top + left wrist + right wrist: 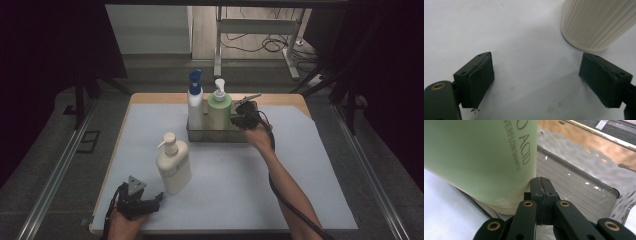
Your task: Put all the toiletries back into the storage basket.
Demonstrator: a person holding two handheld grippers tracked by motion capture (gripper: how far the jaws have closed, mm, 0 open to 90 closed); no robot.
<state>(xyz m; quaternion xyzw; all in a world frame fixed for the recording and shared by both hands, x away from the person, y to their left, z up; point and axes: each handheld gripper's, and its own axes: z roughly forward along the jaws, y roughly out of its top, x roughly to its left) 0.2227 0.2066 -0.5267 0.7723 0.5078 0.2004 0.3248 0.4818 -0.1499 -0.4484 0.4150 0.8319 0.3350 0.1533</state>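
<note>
We have two bottles standing in the shallow metal tray [196, 134] — a white spray bottle with a blue top [194, 102] and a pale green pump bottle [219, 110]. The right gripper [541, 185], jaws pressed together on nothing, sits just beside the green one. The cream ribbed pump bottle [173, 165] waits outside on the pale blue table mat [235, 185], near our wide-open left gripper [536, 77] — that one looks left to do. Dim room beyond, cables on the floor.

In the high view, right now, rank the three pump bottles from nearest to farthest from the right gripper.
1. Green bottle: in the metal tray, right beside the right gripper.
2. Blue-capped bottle: in the tray, left of the green one.
3. Cream bottle: out on the mat, toward the left gripper.
</note>
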